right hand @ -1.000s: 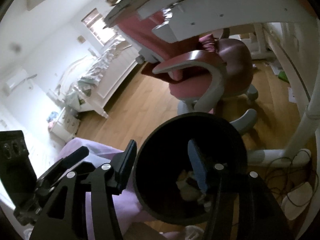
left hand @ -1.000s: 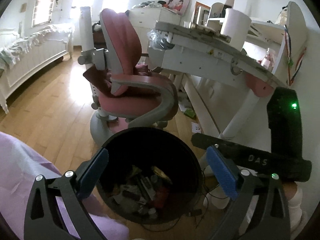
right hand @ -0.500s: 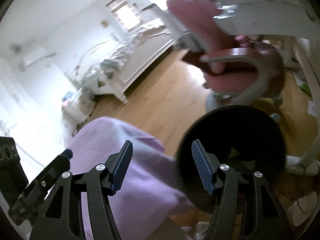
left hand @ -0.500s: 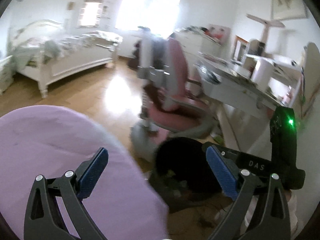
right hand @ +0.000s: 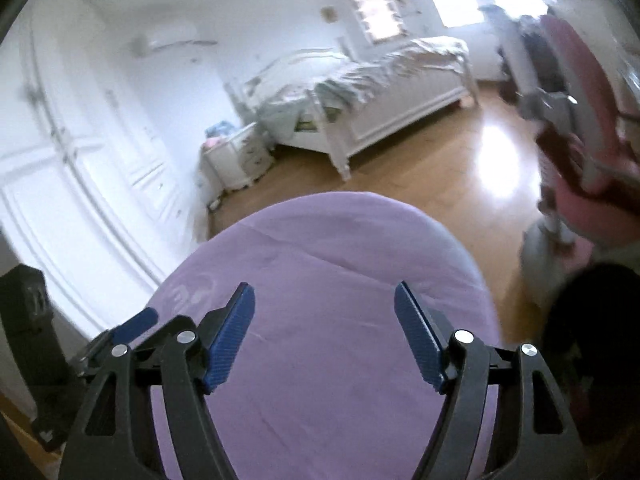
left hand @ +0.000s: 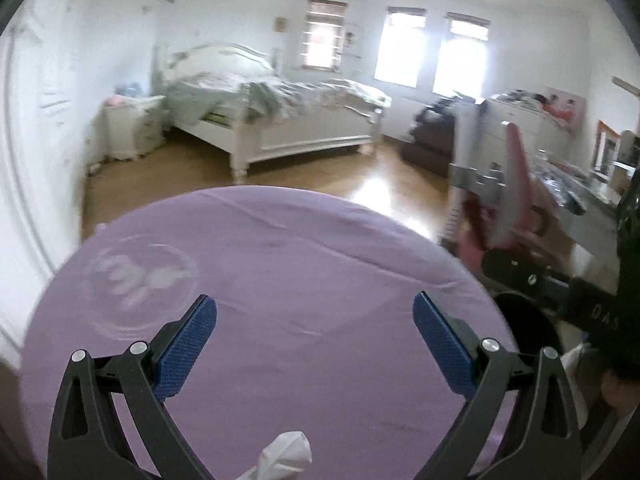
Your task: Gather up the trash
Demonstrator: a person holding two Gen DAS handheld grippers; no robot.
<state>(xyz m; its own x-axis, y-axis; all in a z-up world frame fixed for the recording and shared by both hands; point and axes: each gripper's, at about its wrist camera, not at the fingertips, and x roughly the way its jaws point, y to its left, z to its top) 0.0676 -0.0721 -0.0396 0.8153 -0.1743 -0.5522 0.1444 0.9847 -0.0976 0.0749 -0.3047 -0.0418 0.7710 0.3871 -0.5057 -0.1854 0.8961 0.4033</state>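
Left wrist view: I am holding my left gripper (left hand: 315,334) wide open over a purple cloth surface (left hand: 280,264), its blue pads (left hand: 185,346) gripping nothing. A white crumpled scrap (left hand: 285,454) is lying on the purple cloth at the bottom edge, just below the gap between my fingers. The black trash bin (left hand: 528,320) is peeking out at the right, beside my other gripper's black body (left hand: 560,284). A white bed (left hand: 280,120) and pink chair (left hand: 516,196) are standing beyond.

Right wrist view: I am keeping my right gripper (right hand: 324,336) spread wide and empty above the same purple cloth surface (right hand: 328,264). The bin (right hand: 584,312) is showing dark at the right edge, near the chair (right hand: 588,152).
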